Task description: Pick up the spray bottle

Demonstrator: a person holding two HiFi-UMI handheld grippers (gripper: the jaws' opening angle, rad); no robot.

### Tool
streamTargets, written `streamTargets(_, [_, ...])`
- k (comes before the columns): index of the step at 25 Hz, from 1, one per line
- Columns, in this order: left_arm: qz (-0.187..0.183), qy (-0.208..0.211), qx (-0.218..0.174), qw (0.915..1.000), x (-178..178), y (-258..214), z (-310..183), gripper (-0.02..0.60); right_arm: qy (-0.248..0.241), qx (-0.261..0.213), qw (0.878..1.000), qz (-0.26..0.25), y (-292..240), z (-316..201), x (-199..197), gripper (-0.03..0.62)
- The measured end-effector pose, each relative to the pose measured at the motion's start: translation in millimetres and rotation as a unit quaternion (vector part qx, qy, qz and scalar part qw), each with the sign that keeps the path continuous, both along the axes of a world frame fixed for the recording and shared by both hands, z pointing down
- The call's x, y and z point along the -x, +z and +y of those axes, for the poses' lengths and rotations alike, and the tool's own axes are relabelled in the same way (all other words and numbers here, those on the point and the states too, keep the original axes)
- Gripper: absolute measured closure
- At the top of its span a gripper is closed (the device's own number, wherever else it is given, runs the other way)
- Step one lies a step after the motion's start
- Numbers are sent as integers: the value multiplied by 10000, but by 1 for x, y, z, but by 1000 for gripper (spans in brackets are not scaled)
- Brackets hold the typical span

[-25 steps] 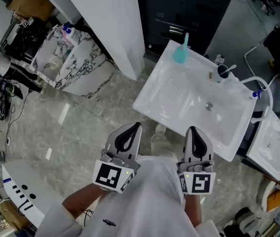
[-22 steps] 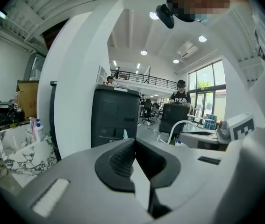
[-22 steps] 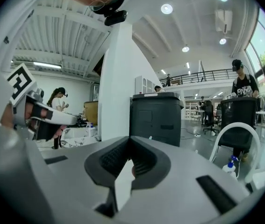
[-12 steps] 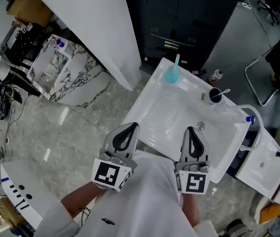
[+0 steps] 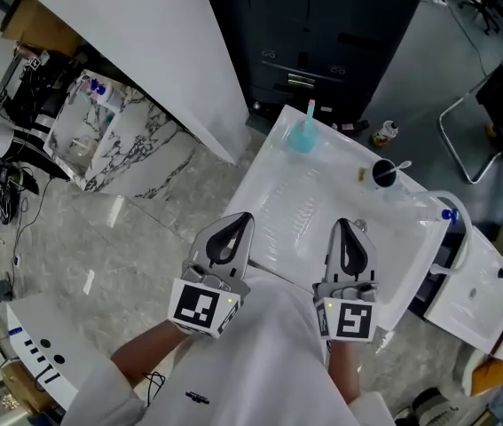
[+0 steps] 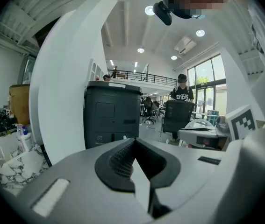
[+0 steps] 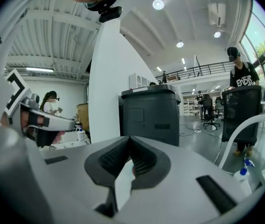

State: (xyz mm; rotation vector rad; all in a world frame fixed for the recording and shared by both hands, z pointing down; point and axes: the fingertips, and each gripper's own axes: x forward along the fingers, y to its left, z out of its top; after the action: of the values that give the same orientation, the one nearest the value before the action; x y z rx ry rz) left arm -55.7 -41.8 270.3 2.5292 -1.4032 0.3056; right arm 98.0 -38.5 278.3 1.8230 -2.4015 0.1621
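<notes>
Hovering near the glossy white rectangular basin (image 5: 318, 189), the left gripper (image 5: 235, 231) and right gripper (image 5: 347, 238) both have their ribbed black jaws pressed together, empty. The rounded teal spray bottle (image 5: 302, 137) stands upright at the basin's far corner, 1 o'clock from the left gripper.

White shirt (image 5: 264, 362); grey left gripper (image 5: 240, 224), right gripper (image 5: 344, 227).

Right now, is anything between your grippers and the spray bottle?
Nothing I can see. The table is bare from the left gripper and right gripper to the spray bottle; the black cup stands off to the right.
</notes>
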Motion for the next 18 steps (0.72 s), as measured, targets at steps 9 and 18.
streamTargets(9, [-63,-96,-70,9999,-11,9,-24,577,31,82,9999,57,9,-2,-9,588])
streamTargets(18, [-244,-117,-77,9996,-29,37,-69,575,-14,79,9999,117,21,-27,-13,588])
